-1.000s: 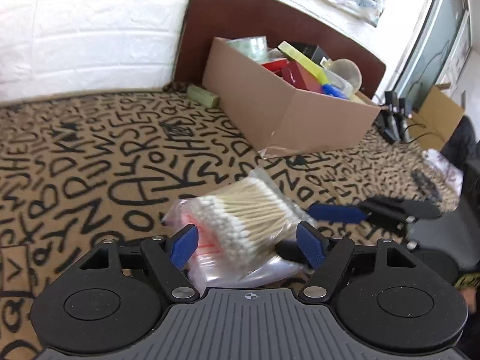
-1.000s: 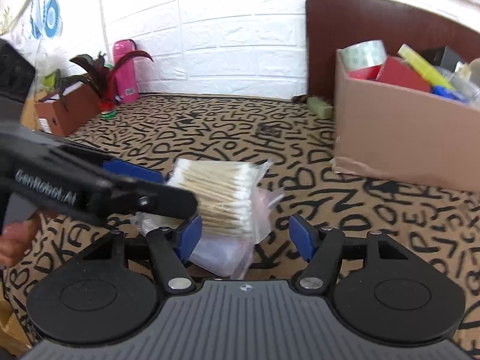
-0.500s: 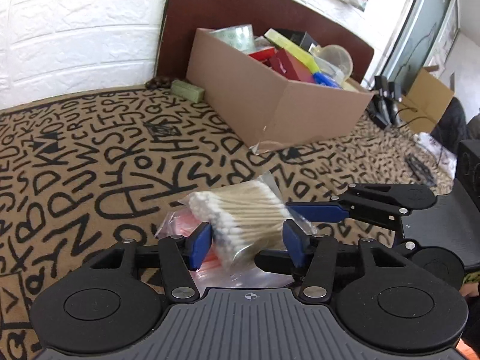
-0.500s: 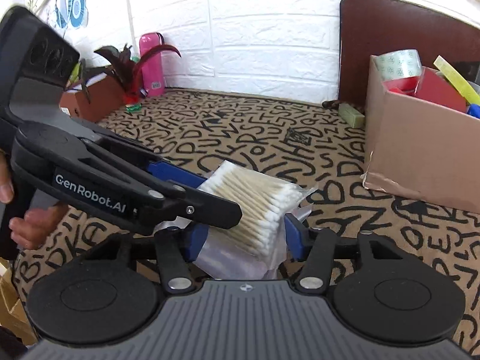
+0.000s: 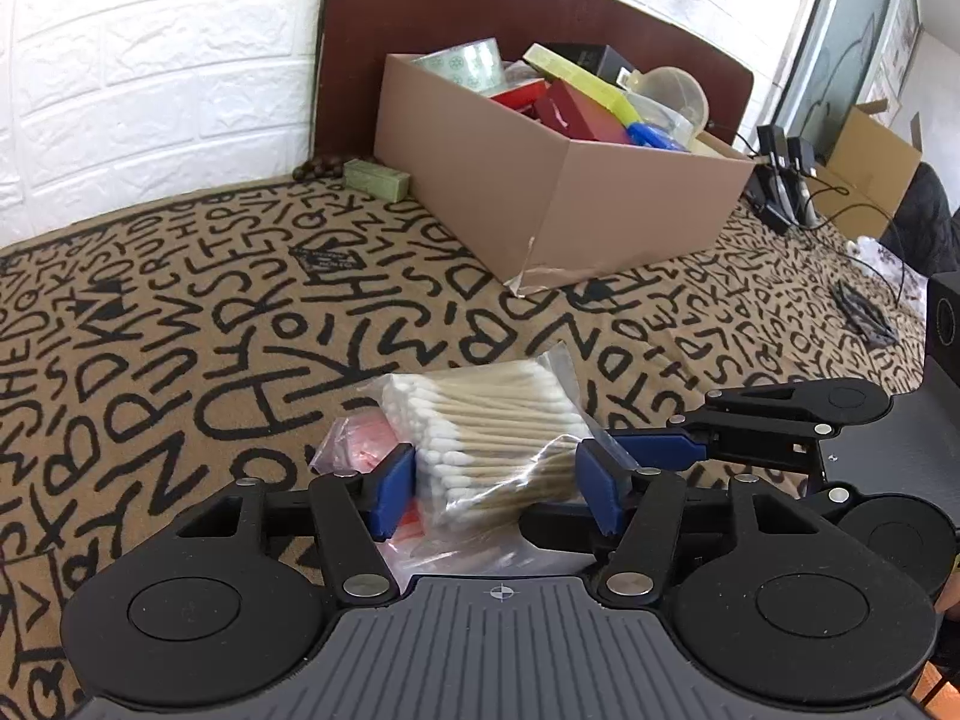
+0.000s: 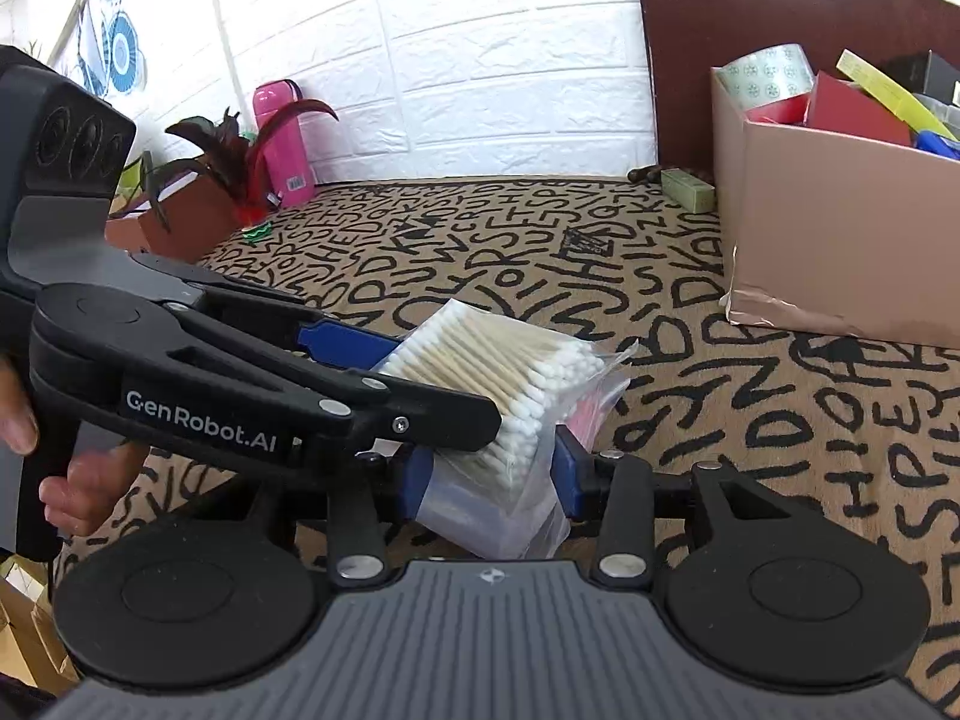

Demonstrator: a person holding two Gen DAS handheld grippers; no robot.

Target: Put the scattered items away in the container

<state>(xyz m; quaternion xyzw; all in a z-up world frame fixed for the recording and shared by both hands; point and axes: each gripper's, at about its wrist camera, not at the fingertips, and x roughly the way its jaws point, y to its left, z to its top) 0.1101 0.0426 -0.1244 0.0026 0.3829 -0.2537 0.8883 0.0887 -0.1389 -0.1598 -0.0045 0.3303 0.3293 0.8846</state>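
Note:
A clear bag of cotton swabs (image 5: 492, 426) lies on other plastic bags on the letter-print cloth. My left gripper (image 5: 495, 489) has its blue pads pressed on both sides of the swab bag. My right gripper (image 6: 489, 477) is shut on the same bundle (image 6: 510, 384) from the other side. The left gripper's fingers (image 6: 252, 384) cross the right wrist view, and the right gripper's fingers (image 5: 780, 420) show at the right of the left wrist view. The cardboard box (image 5: 570, 192), full of several items, stands beyond the bundle; it also shows in the right wrist view (image 6: 840, 240).
A small green block (image 5: 377, 178) lies by the box's far left corner. A brown headboard (image 5: 420, 6) and a white brick wall stand behind. A pink bottle (image 6: 282, 144) and a potted plant (image 6: 198, 192) sit far left. Cables and a black device (image 5: 780, 180) lie right of the box.
Both grippers have narrowed onto the bag of swabs. The bundle has lifted slightly and the views have come nearer the box.

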